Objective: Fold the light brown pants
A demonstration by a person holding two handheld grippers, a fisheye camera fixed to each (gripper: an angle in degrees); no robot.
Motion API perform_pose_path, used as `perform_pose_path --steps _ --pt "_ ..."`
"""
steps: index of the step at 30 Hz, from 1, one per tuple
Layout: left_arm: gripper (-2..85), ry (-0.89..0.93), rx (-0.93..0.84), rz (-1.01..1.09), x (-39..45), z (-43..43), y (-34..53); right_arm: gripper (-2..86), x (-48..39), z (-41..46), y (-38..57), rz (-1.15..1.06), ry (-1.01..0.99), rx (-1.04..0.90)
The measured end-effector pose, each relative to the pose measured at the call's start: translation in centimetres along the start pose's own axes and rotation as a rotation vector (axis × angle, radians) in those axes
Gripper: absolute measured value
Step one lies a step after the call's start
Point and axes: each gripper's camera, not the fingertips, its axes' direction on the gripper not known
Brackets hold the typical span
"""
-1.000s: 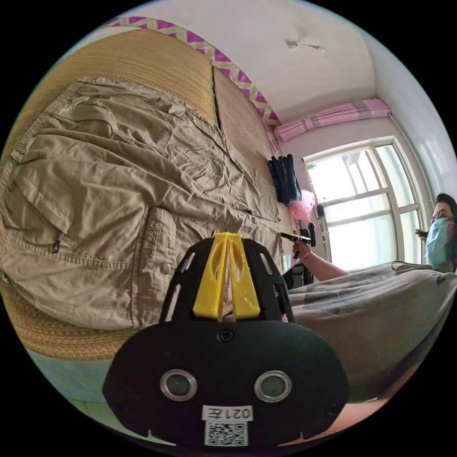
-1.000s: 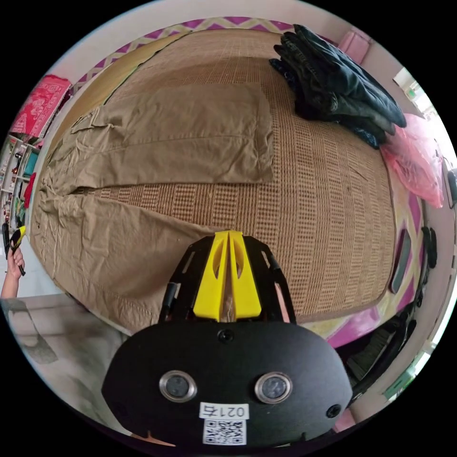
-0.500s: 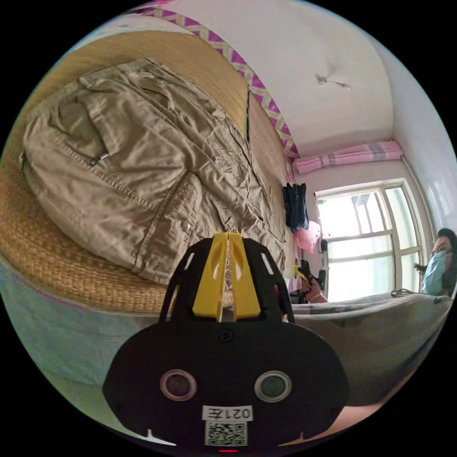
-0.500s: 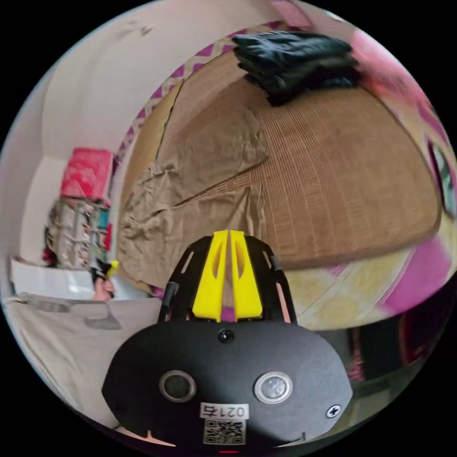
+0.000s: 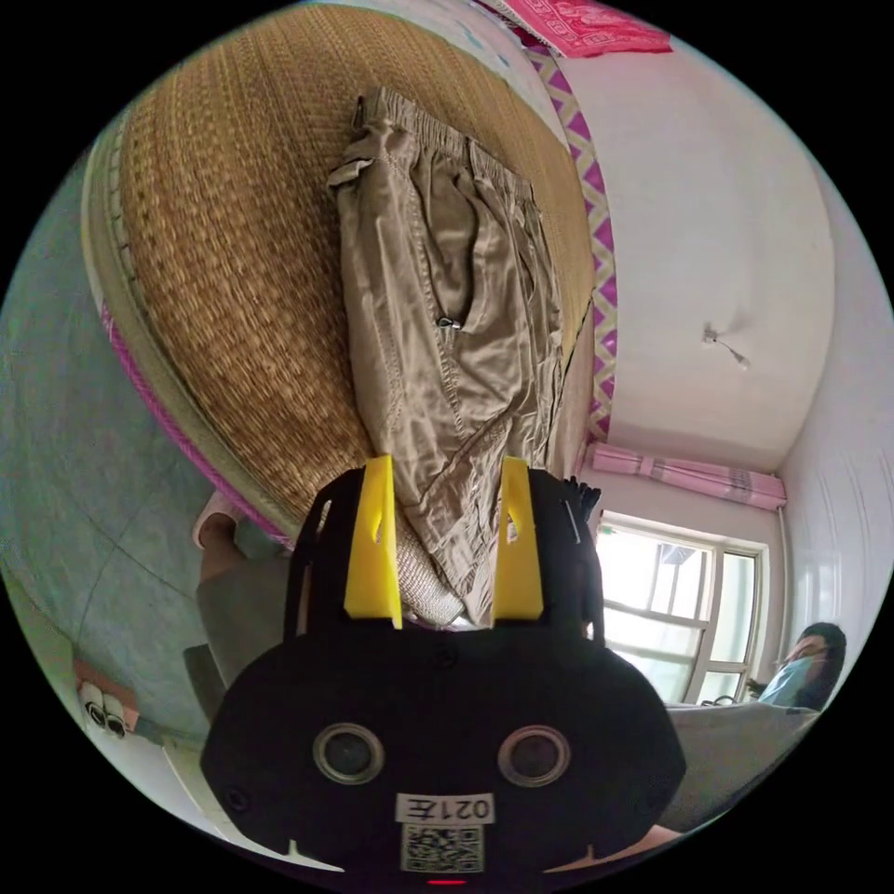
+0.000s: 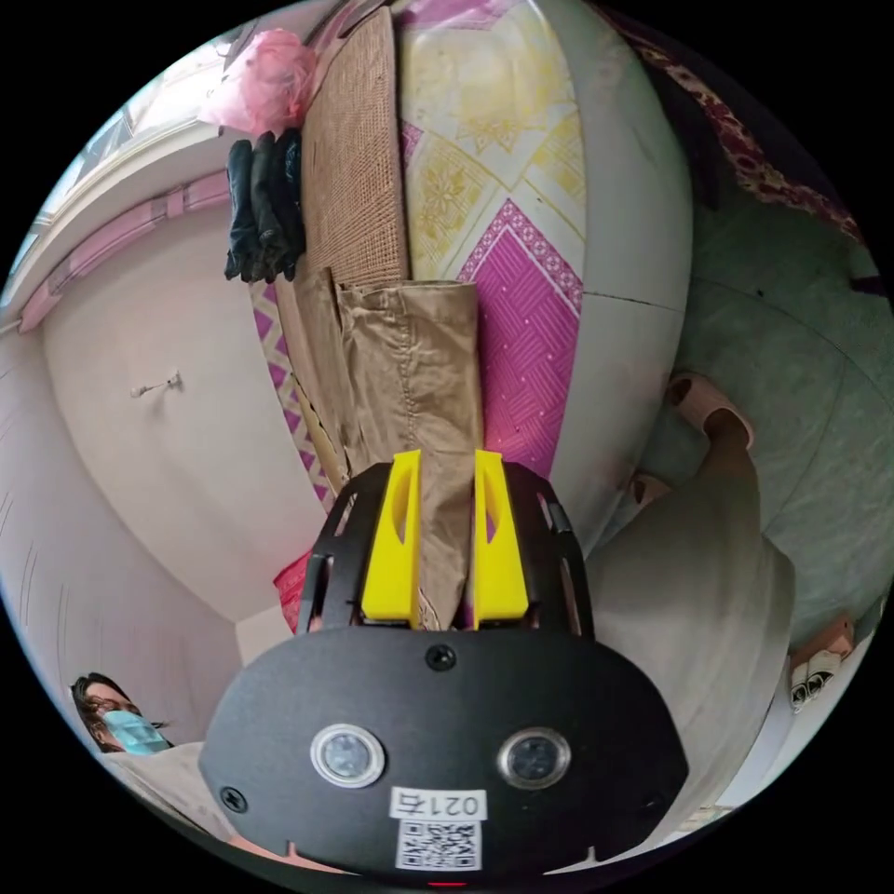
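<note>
Since the earlier frames both grippers have gone from jaws together to jaws apart, and the light brown pants [image 5: 447, 317], then spread with legs apart, now lie doubled lengthwise as one narrow strip on the woven mat [image 5: 233, 242]. The left gripper [image 5: 445, 538] stands wide open at the seat end, waistband pointing directly away; the right gripper [image 6: 445, 535] is open astride the legs, hems farthest, fabric between its jaws but clamping cannot be confirmed. The long axis runs straight ahead of each gripper, neither plainly nearer.

pants [image 5: 447, 317] lower legs behind left gripper [image 5: 445, 540] body — dark clothes pile [image 5: 582, 494] mostly hidden
</note>
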Motion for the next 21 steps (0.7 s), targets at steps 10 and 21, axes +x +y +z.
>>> perform_pose_path --steps 10,21 --pt "13.8 -0.011 0.027 -0.049 -1.3 -0.7 -0.2 7.8 2.2 4.1 4.6 -0.004 0.012 0.050" --pt "13.1 -0.033 0.134 -0.010 -2.8 -2.3 -5.1 5.8 1.5 6.9 7.1 -0.044 0.035 0.056"
